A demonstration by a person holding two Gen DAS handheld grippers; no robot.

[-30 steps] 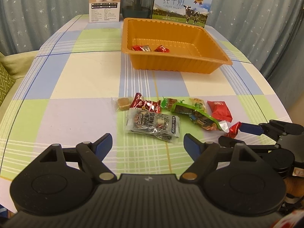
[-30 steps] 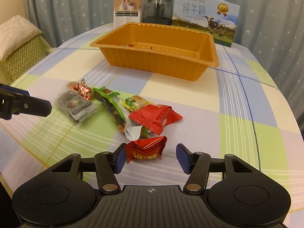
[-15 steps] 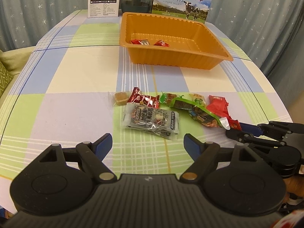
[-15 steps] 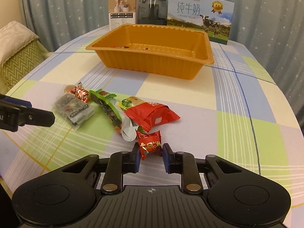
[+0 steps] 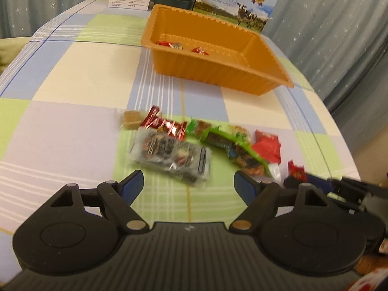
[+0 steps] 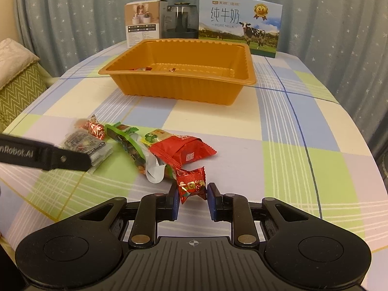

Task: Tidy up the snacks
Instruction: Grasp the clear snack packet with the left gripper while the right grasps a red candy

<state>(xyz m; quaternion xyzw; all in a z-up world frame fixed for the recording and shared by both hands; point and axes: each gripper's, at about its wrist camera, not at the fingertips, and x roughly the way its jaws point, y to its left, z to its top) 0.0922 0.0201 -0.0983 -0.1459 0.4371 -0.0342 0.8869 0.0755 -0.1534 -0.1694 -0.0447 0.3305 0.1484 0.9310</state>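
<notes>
Right wrist view shows the right gripper (image 6: pixel 192 197) with fingers pinched on the small red candy (image 6: pixel 191 184); orange tray (image 6: pixel 180 89) lies straight ahead across the bench; left gripper (image 5: pixel 189 185) hangs wide over the grey packet (image 5: pixel 172 156).

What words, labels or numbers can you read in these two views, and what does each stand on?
"纯牛奶" and "PURE MILK": milk box behind the orange tray.
"3.6": gold medal on that box.
"nRobot.AI": left gripper's finger, its start cut off by the frame edge.
Small white carton: print too small to read.
Snack wrappers, including the small red packet: print unreadable.
</notes>
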